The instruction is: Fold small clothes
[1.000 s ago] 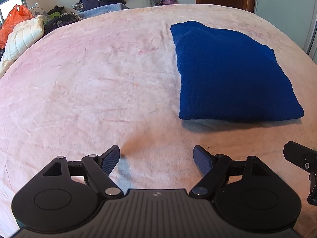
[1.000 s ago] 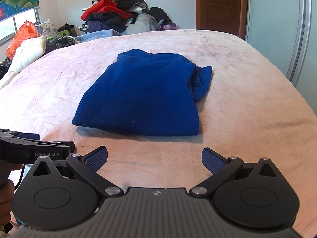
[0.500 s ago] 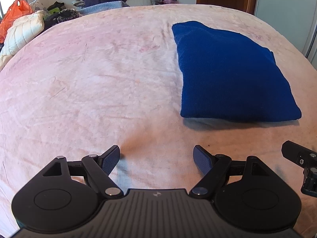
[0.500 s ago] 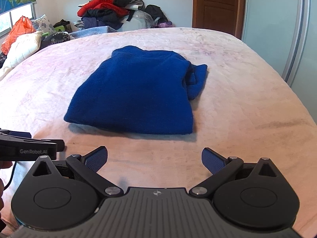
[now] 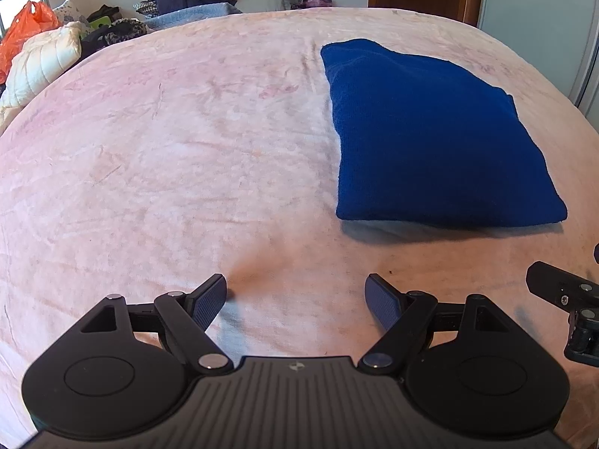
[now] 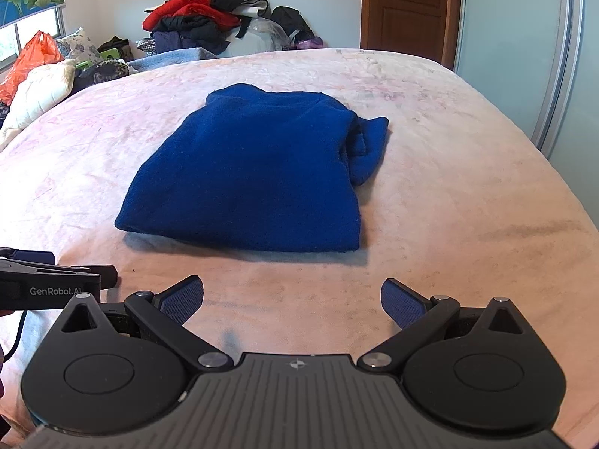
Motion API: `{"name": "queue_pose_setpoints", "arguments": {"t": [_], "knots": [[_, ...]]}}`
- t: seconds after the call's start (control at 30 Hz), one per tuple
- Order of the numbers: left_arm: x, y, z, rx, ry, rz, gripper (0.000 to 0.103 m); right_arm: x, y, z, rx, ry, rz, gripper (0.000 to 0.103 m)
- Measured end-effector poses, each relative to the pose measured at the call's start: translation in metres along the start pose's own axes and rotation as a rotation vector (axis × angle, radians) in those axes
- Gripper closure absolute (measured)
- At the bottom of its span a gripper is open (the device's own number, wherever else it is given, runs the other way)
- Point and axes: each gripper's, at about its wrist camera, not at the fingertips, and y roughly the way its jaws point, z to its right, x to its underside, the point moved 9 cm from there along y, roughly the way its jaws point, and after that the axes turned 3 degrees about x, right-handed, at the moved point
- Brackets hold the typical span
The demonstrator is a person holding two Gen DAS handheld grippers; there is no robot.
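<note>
Now both claws gape w/ nothing between: left gripper (image 5: 295, 297) and right gripper (image 6: 292, 297) hover over the pink bedspread (image 5: 168, 157); folded blue garment (image 6: 258, 172) lies flat ahead, apart from both.

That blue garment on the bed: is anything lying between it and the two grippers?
Nothing visible does. Only bare pink bedspread separates the blue garment from the open right gripper and the open left gripper.

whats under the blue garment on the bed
The folded blue garment lies flat on the pink bedspread, which shows all around it. Its own folded layers peek out at its right edge. Anything beneath the garment is covered.
</note>
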Motion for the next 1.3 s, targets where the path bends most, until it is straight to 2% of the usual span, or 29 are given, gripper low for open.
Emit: {"name": "queue_pose_setpoints", "arguments": {"t": [1.3], "knots": [[0.0007,0.0014,0.0043,0.005,0.017,0.002,0.022,0.0023,0.0026,-0.0053,-0.014,-0.016,-0.005,0.001]]}}
